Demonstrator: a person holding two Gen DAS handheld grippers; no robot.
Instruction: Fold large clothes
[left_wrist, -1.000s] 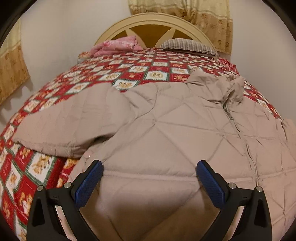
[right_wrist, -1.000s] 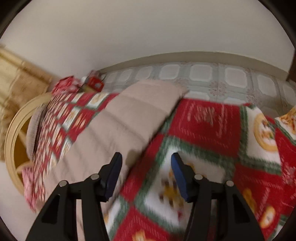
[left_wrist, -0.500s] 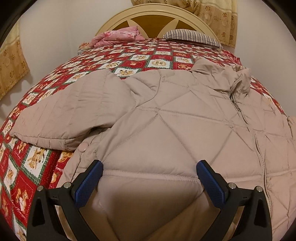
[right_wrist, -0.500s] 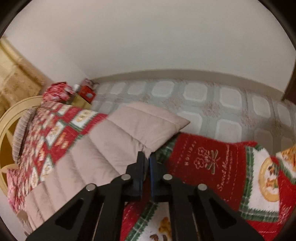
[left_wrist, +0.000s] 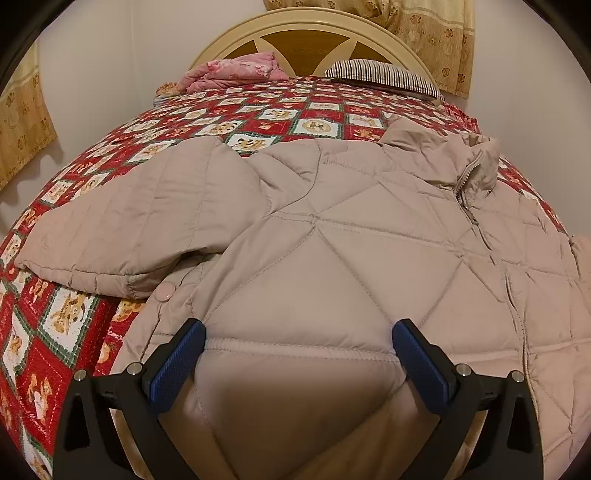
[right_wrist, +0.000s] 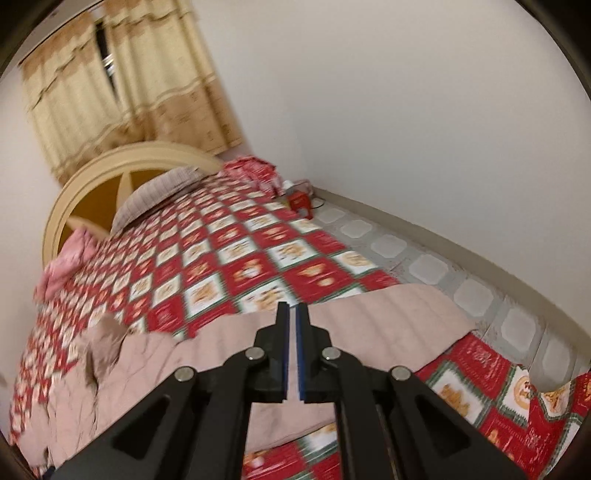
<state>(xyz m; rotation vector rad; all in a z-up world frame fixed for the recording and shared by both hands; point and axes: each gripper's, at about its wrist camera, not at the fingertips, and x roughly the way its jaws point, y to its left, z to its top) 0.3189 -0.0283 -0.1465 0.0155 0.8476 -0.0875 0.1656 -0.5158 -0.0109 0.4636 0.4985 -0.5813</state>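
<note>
Beige quilted jacket spread zipper-up across the red patchwork bedspread, one sleeve reaching the bed's edge. Left gripper, fingers spread wide, straddles the jacket's hem; right gripper, fingers pressed nearly together over that sleeve, though whether cloth lies between them cannot be told.

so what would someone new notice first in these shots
A big beige quilted jacket lies front up, zipped, across the near part of the bed, on a red checkered blanket. The left gripper hangs open over its hem. The right gripper is shut at the edge of one sleeve, though blur hides whether it pinches fabric.
</note>
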